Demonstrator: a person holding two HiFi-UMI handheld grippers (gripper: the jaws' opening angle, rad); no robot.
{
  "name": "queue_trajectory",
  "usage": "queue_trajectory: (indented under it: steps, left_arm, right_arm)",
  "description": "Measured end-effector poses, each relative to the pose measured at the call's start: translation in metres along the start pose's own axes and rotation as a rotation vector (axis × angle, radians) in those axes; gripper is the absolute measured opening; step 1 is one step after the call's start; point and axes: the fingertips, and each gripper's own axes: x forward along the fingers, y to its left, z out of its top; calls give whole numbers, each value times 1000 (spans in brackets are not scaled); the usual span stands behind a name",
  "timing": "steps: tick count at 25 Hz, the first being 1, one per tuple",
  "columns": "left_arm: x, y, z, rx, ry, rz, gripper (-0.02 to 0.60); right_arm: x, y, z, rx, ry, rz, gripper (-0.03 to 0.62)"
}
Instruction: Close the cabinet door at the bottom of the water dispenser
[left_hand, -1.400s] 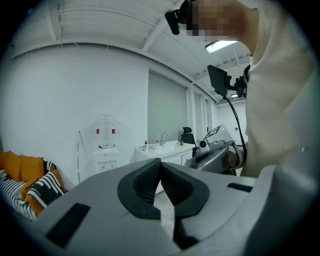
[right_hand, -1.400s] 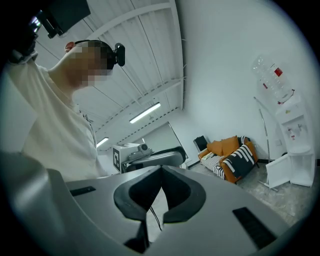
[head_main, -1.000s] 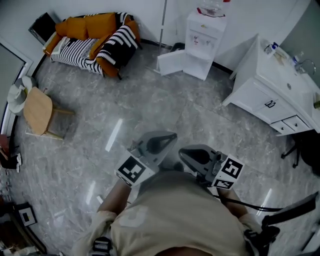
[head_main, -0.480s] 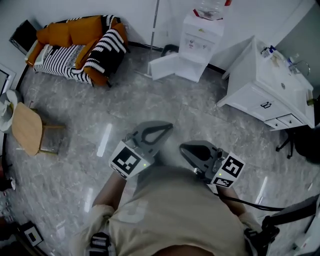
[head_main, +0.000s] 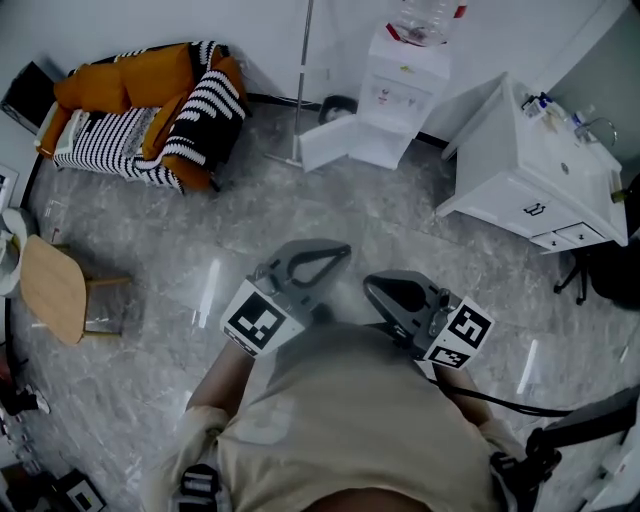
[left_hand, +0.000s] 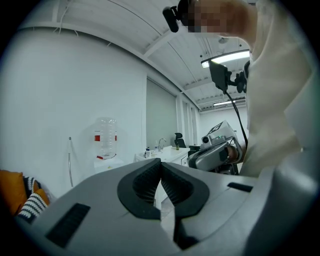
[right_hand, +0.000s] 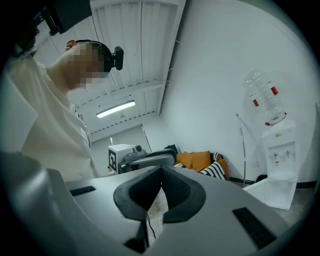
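1. Both claws are pinched fully shut with nothing in them. That goes for the grey left gripper (head_main: 335, 255) and the grey right gripper (head_main: 378, 290), and each gripper's own view shows the pads meeting at the tip. That's fine for nudging, but a narrow closed tip could skid off a smooth panel.
2. The white cabinet door (head_main: 325, 147) hangs wide open at the bottom of the white water dispenser (head_main: 402, 100). The dispenser stands against the far wall, well apart from the person across the grey marble floor (head_main: 300, 220). The door swings out to the picture's left, so coming at it from the wrong face would shove it further open and strain the hinge.
3. The clear plastic bottle (head_main: 428, 18) on top looks nearly empty, so I'd guess the unit is light. A hard push might rock it, or slam the door so it bounces back open.
4. A thin white pole (head_main: 303, 80) stands just beside the open door, with some dark thing (head_main: 338, 105) on the floor behind it. I can't tell what that is, but an arm sweeping in could clip either.
5. A black cable (head_main: 500, 410) trails off the right gripper. On a walk over glossy tile it could snag or get stepped on.
6. The white sink cabinet (head_main: 520, 190) sits near the dispenser's other side, so there's not much room to drift that way.
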Motion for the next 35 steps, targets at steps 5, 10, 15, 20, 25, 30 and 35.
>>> queue_trajectory:
  steps: [5, 10, 15, 20, 25, 30, 35]
  left_arm:
    - [-20, 27, -12, -34, -6, 19, -8]
    - [-18, 36, -20, -85, -2, 14, -8]
    - [0, 42, -21, -69, 14, -24, -6]
    - [32, 53, -21, -57, 53, -39, -6]
    - [72, 69, -19, -46, 103, -51, -6]
    - [122, 82, -15, -33, 148, -48, -8]
    - [175, 93, -6, -10, 184, -29, -6]
  right_arm:
    - [33, 0, -8, -10, 54, 21, 15]
    - [39, -8, -12, 26, 60, 4, 15]
    - [37, -25, -8, 67, 33, -7, 15]
    - [29, -57, -1, 109, -6, -14, 15]
    - [22, -94, 13, 133, -29, 17, 15]
    - [0, -142, 27, 151, -58, 27, 15]
    - [-26, -185, 48, 154, -76, 55, 15]
